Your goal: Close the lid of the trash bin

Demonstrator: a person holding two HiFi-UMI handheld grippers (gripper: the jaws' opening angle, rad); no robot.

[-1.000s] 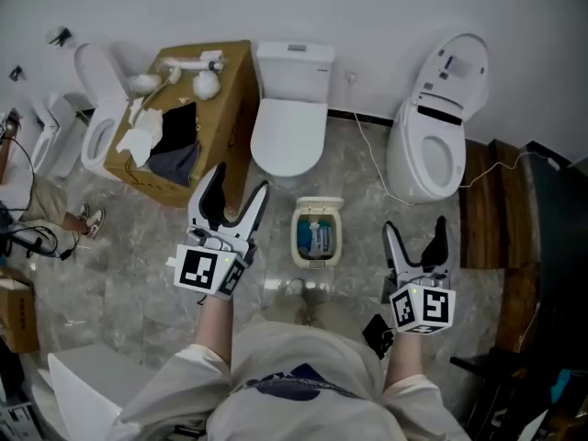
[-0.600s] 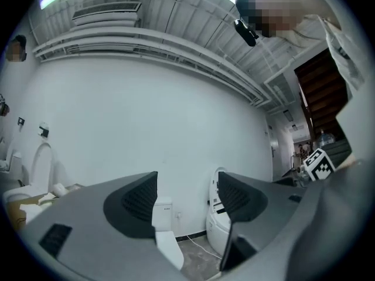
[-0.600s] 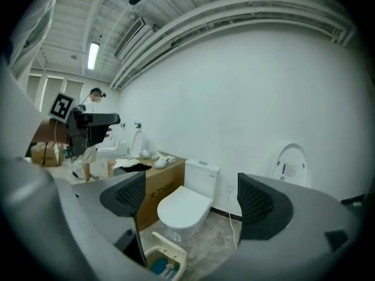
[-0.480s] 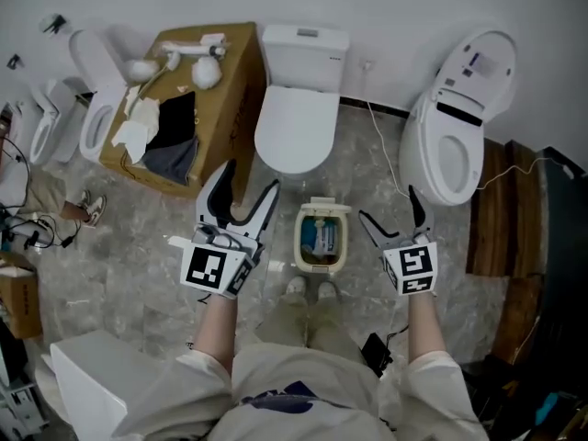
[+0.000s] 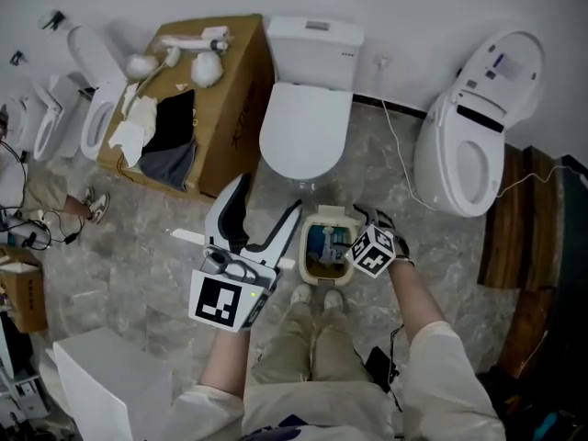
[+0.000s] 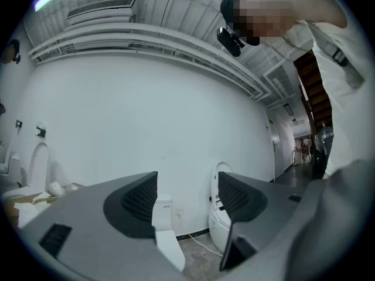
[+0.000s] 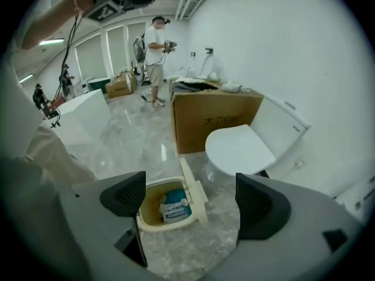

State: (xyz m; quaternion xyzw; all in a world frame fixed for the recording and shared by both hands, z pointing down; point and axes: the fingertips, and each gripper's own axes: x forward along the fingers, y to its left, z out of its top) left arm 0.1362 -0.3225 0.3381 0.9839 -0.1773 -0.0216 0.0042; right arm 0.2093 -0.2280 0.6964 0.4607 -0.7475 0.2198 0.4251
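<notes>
The cream trash bin [image 5: 312,257] stands on the floor in front of my feet, with its lid [image 5: 329,215] tipped up on the far side. A blue packet [image 5: 327,243] lies inside. My right gripper [image 5: 361,230] hangs just right of the bin, open and holding nothing. In the right gripper view the bin [image 7: 153,222] and its raised lid [image 7: 194,191] show between the spread fingers of the right gripper [image 7: 190,199]. My left gripper [image 5: 264,211] is open to the left of the bin and points up; in its own view the left gripper [image 6: 187,199] faces only the wall.
A white toilet [image 5: 308,127] with its seat down stands just behind the bin. A cardboard box [image 5: 230,108] of items is to its left, and a second toilet [image 5: 473,145] with its lid raised is to the right. A white box [image 5: 101,384] sits lower left. A person [image 7: 155,40] stands far off.
My right gripper has swung left from the open floor to the bin's right side. My left gripper has shifted slightly right and nearer the bin. The bin's lid still stands up.
</notes>
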